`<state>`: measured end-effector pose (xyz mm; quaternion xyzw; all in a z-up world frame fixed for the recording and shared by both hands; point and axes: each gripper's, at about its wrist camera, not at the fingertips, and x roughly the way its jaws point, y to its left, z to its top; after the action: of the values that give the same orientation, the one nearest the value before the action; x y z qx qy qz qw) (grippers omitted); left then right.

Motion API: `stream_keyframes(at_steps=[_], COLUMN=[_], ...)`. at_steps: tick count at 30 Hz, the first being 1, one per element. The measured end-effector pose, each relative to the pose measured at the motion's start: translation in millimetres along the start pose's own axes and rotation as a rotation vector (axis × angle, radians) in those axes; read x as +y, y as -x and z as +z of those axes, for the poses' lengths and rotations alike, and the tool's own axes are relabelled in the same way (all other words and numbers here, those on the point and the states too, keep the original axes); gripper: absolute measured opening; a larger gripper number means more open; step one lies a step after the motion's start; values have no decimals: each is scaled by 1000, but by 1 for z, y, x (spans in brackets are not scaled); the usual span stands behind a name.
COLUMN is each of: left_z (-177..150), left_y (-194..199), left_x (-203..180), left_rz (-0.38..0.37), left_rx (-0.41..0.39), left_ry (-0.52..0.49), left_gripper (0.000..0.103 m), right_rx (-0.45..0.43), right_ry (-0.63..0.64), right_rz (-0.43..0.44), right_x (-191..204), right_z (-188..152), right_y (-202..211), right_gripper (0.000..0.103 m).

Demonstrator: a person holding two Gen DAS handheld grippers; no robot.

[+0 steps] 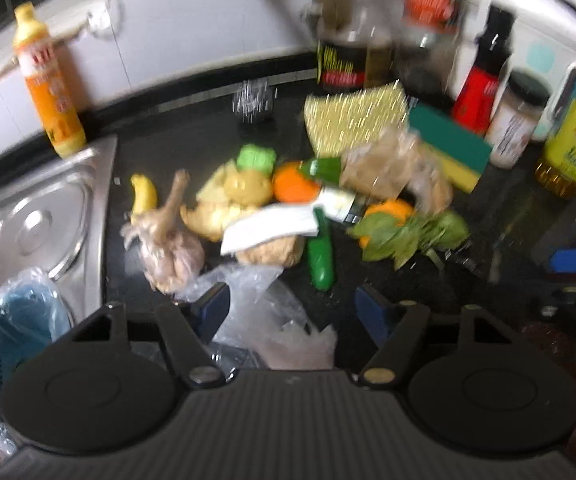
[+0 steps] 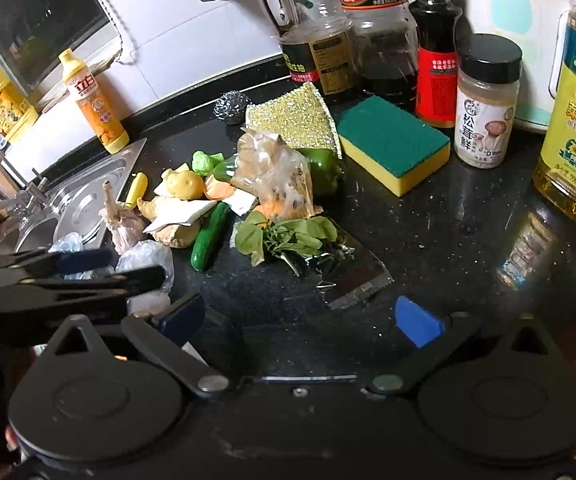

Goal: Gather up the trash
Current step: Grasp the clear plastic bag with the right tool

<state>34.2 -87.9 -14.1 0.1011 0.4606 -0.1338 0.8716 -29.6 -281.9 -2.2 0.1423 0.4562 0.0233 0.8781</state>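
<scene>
Dark speckled countertop (image 2: 448, 240), glossy, with a stainless sink (image 1: 47, 216) off to the left gripper's left.

Containers — a teal basket (image 1: 19, 320) lined with clear film sits in the sink, just left of the left gripper; its contents cannot be made out. Beyond both grippers, along the white tiled wall: tall soy sauce bottles (image 2: 380, 20), dark liquid low in them; a red-labelled dark bottle (image 2: 436, 80); a clear seasoning jar (image 2: 486, 112) with a black lid, pale granules inside; a yellow-labelled oil bottle (image 2: 572, 120) far right, golden oil in it. An orange dish-soap bottle (image 2: 95, 108) stands by the sink edge.

Trash, ahead of both grippers: crumpled clear plastic bag (image 1: 263, 312), a clear packet (image 2: 275, 172) of brownish bits, a torn foil wrapper (image 2: 352, 276), white paper scrap (image 2: 179, 216). Mixed in: garlic bulb (image 2: 123, 224), papery; small cucumber (image 2: 207, 240), smooth; ginger, potato, green leaves (image 2: 288, 236), orange peel.

Beyond the pile: steel-wool ball (image 2: 231, 106), gold mesh scourer (image 2: 292, 120), green-and-yellow sponge block (image 2: 392, 144).

Left gripper (image 1: 292, 308) — fingers apart, the plastic bag lying between them against the left pad; the view is blurred, and no squeeze on the film is evident. Right gripper (image 2: 304, 320) — fingers spread wide, bare counter between them, foil wrapper just ahead.
</scene>
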Motion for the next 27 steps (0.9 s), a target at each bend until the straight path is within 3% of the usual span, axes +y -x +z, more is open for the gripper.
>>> stream_keyframes(at_steps=[5, 7, 10, 17, 21, 27], left_z=[-2, -3, -2, -2, -4, 5], left_y=[-15, -17, -20, -5, 1, -1], left_x=[2, 1, 3, 15, 24, 26], left_rz=[-23, -36, -58, -100, -123, -173], left_rx=[61, 70, 81, 51, 34, 32], left_ry=[-18, -40, -55, -56, -56, -74], left_gripper=[61, 42, 30, 33, 45, 50], right_rx=[-6, 1, 19, 58, 88, 143], right_ry=[20, 39, 62, 102, 122, 136], right_rz=[34, 55, 88, 106, 110, 71], right_x=[5, 10, 18, 41, 55, 77], right_z=[-3, -6, -10, -24, -34, -56], right_y=[1, 0, -1, -3, -6, -15], right_gripper=[98, 95, 87, 84, 84, 84])
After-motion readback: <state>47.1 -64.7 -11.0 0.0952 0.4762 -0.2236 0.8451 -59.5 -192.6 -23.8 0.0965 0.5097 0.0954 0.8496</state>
